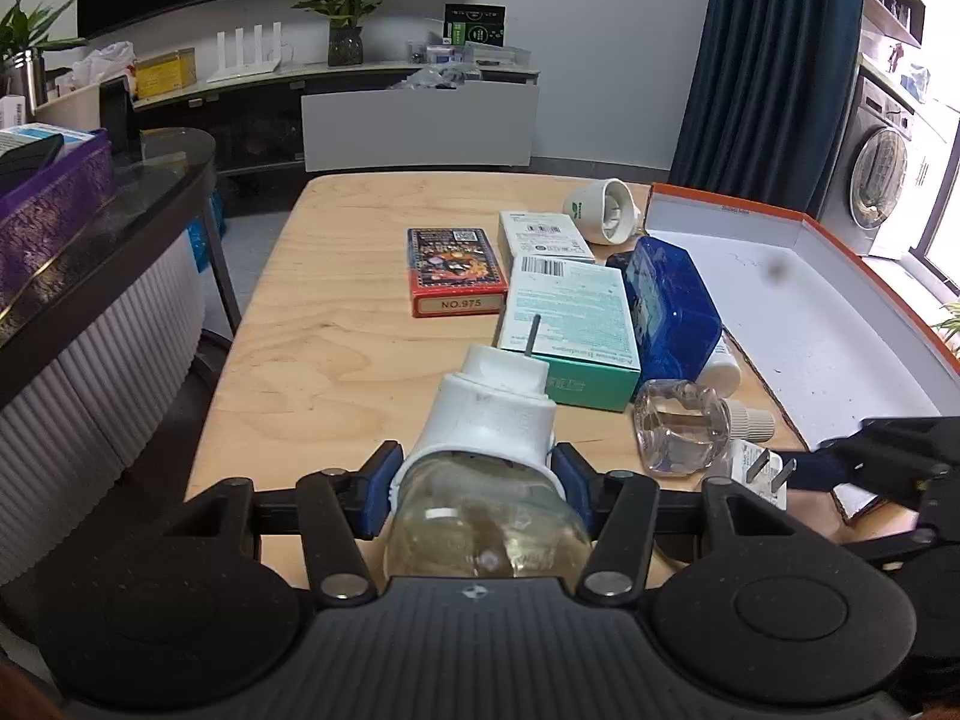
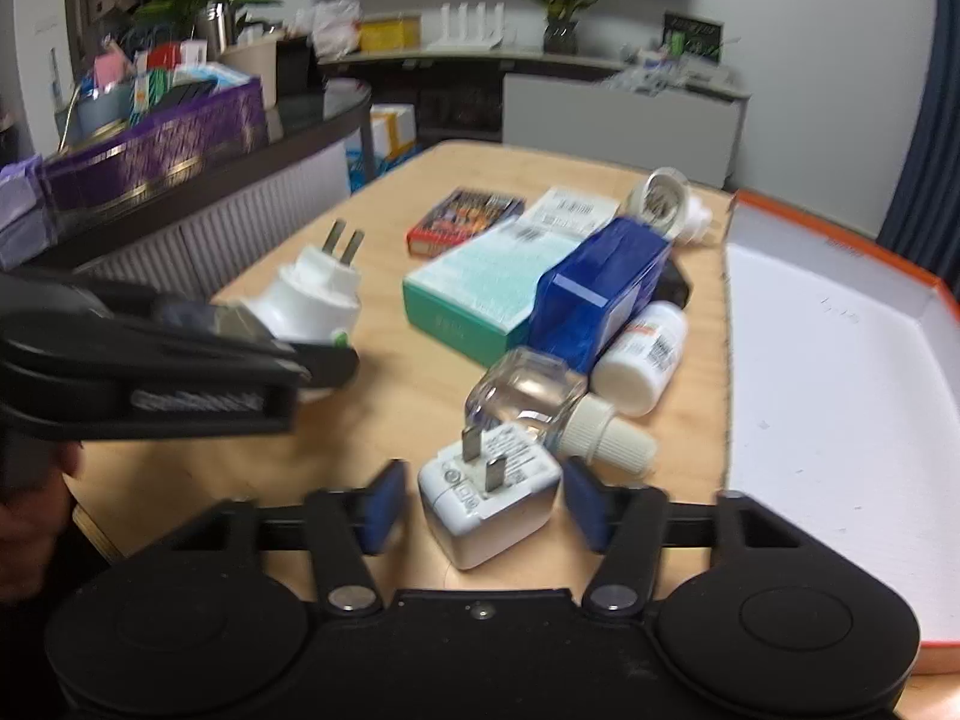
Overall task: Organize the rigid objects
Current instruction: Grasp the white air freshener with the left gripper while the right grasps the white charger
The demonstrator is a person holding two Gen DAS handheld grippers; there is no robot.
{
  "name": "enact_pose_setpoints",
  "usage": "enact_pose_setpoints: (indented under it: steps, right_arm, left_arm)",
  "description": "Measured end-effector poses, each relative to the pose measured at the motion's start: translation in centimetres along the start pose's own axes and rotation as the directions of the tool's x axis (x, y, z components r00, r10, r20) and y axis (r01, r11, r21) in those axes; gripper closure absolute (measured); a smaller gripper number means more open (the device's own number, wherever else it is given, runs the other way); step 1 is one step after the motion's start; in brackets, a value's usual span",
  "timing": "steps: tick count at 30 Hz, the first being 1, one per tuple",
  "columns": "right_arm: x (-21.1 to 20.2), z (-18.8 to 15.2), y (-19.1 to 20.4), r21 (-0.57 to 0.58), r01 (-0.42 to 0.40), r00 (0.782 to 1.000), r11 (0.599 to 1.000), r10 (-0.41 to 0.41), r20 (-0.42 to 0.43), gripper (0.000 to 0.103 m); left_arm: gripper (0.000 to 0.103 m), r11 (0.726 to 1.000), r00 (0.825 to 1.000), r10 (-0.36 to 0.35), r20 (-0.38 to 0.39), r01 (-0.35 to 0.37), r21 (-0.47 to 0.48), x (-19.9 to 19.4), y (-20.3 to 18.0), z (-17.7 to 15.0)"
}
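Observation:
My left gripper (image 1: 477,495) is shut on a white plug-in vaporizer with a yellowish liquid bottle (image 1: 489,468); it also shows in the right wrist view (image 2: 312,294), held above the table's left part. My right gripper (image 2: 480,504) is open, its blue pads (image 2: 585,501) on either side of a white charger plug (image 2: 489,495) lying on the table, not touching it. The plug also shows in the left wrist view (image 1: 759,468). A clear glass bottle with a cream cap (image 2: 540,402) lies just beyond it.
A white tray with an orange rim (image 2: 840,396) lies on the right. On the wooden table (image 1: 336,324) are a teal box (image 1: 570,324), a blue box (image 1: 669,312), a red card box (image 1: 456,270), a white box (image 1: 543,234), a pill bottle (image 2: 645,360) and a white round device (image 1: 603,210).

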State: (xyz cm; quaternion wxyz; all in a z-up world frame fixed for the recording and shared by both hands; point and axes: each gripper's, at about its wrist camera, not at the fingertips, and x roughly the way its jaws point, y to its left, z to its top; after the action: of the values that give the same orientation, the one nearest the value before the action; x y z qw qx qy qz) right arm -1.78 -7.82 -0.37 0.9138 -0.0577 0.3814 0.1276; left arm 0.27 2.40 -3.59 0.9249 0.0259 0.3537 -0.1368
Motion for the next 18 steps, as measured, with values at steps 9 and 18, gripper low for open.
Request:
enact_pose_setpoints:
  steps: [9,18]
  right_arm:
    - [-2.9,-0.2,-2.0,0.062,-0.045,0.997,0.997,0.041,0.059,0.046]
    - [-8.3,1.9,-9.8,0.186,0.064,0.982,0.981,-0.095,0.166,0.046]
  left_arm:
    - [0.048,0.999,1.000,-0.008,0.017,0.009,-0.031,-1.9,-1.3,0.3]
    - [0.048,0.994,0.992,-0.109,0.057,0.109,0.002,-2.5,-6.7,4.0]
